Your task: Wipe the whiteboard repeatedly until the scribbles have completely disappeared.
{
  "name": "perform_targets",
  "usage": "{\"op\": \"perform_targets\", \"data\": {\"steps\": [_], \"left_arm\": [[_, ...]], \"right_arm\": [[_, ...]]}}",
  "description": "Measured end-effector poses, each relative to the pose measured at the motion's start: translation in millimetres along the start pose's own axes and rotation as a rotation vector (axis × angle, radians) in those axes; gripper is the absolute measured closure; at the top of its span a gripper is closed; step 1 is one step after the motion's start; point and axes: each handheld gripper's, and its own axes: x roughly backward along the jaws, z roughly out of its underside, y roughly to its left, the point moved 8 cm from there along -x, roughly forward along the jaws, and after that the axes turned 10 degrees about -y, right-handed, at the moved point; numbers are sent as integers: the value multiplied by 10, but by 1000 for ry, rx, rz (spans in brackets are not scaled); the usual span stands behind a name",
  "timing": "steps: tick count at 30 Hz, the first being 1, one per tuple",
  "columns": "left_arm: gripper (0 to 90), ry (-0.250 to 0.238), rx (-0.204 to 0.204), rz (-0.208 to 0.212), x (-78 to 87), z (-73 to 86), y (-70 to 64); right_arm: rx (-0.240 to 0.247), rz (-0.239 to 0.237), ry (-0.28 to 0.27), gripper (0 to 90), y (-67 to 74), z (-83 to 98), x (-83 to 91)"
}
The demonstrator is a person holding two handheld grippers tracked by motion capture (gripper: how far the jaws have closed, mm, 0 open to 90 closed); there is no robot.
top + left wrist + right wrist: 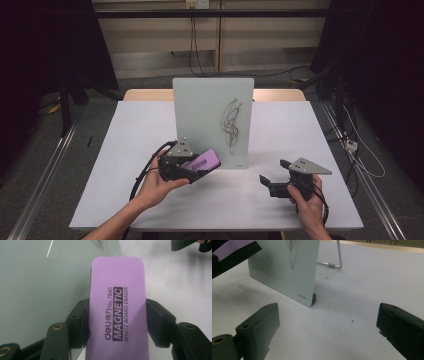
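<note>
My left gripper [200,167] is shut on a purple whiteboard eraser [204,162], held just above the table in front of the small upright whiteboard [205,115]. In the left gripper view the eraser [117,312] reads "MAGNETIC WHITE BOARD ERASER" and both pads press its long sides. Black scribbled lines [231,125] mark the right part of the board. My right gripper [274,176] hovers low at the right of the board, jaws wide apart with nothing between them [328,325]. The board's lower corner [305,298] and a corner of the eraser [229,247] appear in the right gripper view.
The whiteboard rests on a wire stand [338,257] behind it. The white table [125,150] has open surface to the left and in front. Small dark specks [352,321] lie on the table. Cables run along the floor beyond the table's far edge.
</note>
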Motion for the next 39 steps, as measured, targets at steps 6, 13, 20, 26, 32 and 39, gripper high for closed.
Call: {"op": "perform_targets", "data": {"steps": [6, 13, 20, 26, 32, 39], "left_arm": [[410, -23, 9, 25, 28, -19, -6], [410, -53, 11, 35, 83, -137, -55], [410, -78, 6, 31, 125, -353, -26], [410, -90, 5, 30, 157, -536, 42], [410, -118, 9, 21, 179, -700, 102], [410, -174, -1, -8, 224, -924, 204]], "right_arm": [[-3, 0, -2, 43, 4, -11, -15], [18, -18, -1, 44, 35, -12, -22], [7, -9, -22, 44, -10, -28, 47], [26, -15, -12, 46, 3, -19, 43], [31, -26, -5, 45, 22, -13, 26], [28, -29, 2, 43, 34, -2, 17]]}}
